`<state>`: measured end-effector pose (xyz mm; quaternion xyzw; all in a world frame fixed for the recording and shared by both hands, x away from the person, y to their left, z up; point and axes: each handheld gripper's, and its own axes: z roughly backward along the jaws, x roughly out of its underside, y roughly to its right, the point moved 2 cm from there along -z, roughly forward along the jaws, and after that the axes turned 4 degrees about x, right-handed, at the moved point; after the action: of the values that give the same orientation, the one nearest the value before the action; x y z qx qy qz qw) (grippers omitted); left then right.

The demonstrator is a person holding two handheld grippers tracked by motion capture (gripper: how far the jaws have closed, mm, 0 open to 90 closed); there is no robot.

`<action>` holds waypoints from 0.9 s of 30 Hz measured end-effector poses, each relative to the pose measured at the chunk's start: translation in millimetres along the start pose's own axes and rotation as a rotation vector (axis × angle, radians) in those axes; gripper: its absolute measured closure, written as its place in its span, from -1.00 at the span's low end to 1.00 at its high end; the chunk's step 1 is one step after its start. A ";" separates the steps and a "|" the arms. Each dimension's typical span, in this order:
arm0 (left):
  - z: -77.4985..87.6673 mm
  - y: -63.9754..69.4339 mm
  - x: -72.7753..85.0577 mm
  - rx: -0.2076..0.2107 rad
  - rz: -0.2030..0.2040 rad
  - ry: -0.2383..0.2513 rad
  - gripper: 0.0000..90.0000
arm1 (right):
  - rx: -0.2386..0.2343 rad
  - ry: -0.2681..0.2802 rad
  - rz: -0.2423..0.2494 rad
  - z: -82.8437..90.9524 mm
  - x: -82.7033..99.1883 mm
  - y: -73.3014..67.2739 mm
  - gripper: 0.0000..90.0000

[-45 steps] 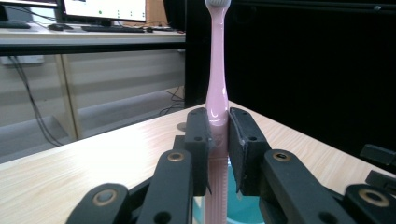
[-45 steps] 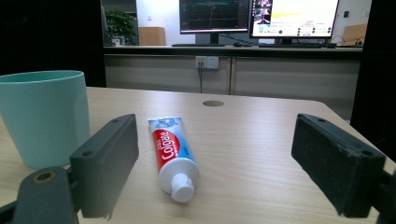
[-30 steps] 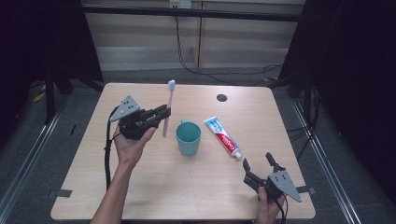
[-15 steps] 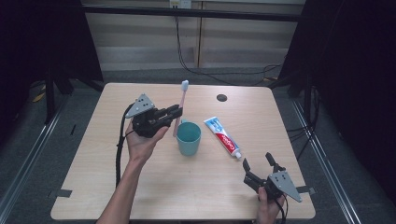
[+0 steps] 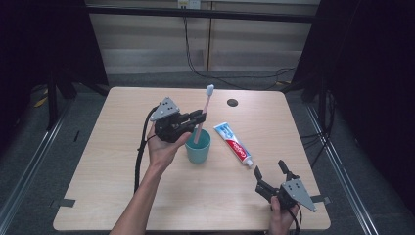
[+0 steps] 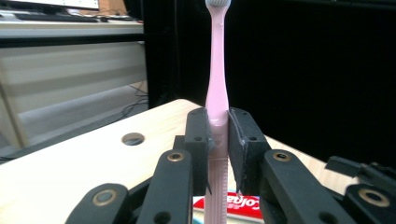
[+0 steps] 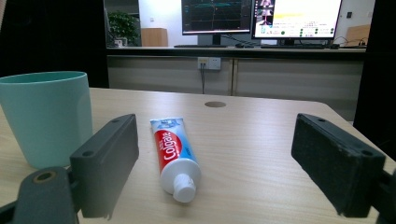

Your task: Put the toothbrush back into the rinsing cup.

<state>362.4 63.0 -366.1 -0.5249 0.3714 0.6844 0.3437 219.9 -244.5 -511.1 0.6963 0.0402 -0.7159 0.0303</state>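
Pale wooden table (image 5: 107, 181) across the middle of the high view, with a small dark round hole (image 5: 232, 102) near its far edge. Teal cup (image 5: 197, 152) upright at the centre. Just right of it, apart, a toothpaste tube (image 5: 234, 143) lying flat, white cap towards the lower right of the frame.

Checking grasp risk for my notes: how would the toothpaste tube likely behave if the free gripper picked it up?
The toothpaste tube lies flat, so rolling seems unlikely. Its body looks soft and would probably dent under the fingers. The glossy skin may slip, and the round cap end looks firmer to pinch.
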 end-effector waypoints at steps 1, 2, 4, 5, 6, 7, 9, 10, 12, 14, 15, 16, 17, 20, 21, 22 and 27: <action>-1.2 -0.1 0.8 -0.005 -0.003 -0.001 0.75 | -0.001 -0.001 0.000 0.2 0.0 0.1 -0.68; -2.9 -0.8 1.9 0.000 -0.004 -0.003 0.75 | -0.002 -0.001 -0.002 0.3 0.0 0.0 -0.68; -5.2 -2.4 4.3 -0.013 -0.010 -0.009 0.75 | -0.003 -0.001 0.001 0.2 0.0 0.1 -0.68; -5.6 -3.5 5.8 -0.017 -0.010 -0.011 0.75 | -0.003 -0.001 0.001 0.2 0.0 0.0 -0.68; -6.6 -4.8 7.6 -0.012 -0.004 -0.007 0.75 | -0.003 -0.001 0.001 0.2 0.0 0.0 -0.68; -7.2 -6.4 9.5 -0.016 -0.005 -0.012 0.75 | -0.003 0.000 0.001 0.2 0.0 0.1 -0.68; -8.5 -9.5 13.6 -0.019 -0.006 -0.019 0.75 | -0.003 0.000 -0.001 0.2 -0.1 0.0 -0.68; -8.5 -9.5 13.6 -0.019 -0.006 -0.019 0.75 | -0.003 0.000 -0.001 0.2 -0.1 0.0 -0.68; -9.4 -12.3 18.4 -0.027 0.006 -0.017 0.75 | -0.002 -0.002 0.000 0.0 -0.1 0.0 -0.68; -9.2 -15.6 23.7 -0.036 0.004 -0.022 0.75 | -0.002 -0.002 -0.001 0.0 -0.1 0.1 -0.68; -9.5 -16.7 25.8 -0.036 0.011 -0.022 0.75 | -0.002 -0.003 0.000 -0.1 -0.1 0.0 -0.68; -9.8 -18.3 27.8 -0.033 0.017 -0.024 0.75 | -0.002 -0.003 0.000 0.0 -0.1 0.0 -0.68; -10.2 -19.4 29.7 -0.037 0.019 -0.030 0.75 | -0.002 -0.002 0.000 0.0 -0.1 0.0 -0.68; -11.6 -22.1 34.9 -0.036 0.024 -0.039 0.75 | -0.003 -0.001 0.000 0.1 -0.1 0.1 -0.68; -11.8 -22.7 36.3 -0.042 0.023 -0.043 0.75 | -0.003 -0.001 -0.001 0.1 0.0 0.0 -0.68; -12.2 -23.5 37.6 -0.041 0.022 -0.044 0.75 | -0.003 -0.001 0.000 0.1 -0.1 0.0 -0.68; -10.7 -25.8 44.2 -0.041 0.031 -0.053 0.75 | -0.004 -0.001 0.000 0.1 -0.1 0.0 -0.68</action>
<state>380.2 69.9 -414.8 -0.5077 0.3560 0.7108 0.3321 219.8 -244.5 -511.0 0.6960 0.0414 -0.7161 0.0318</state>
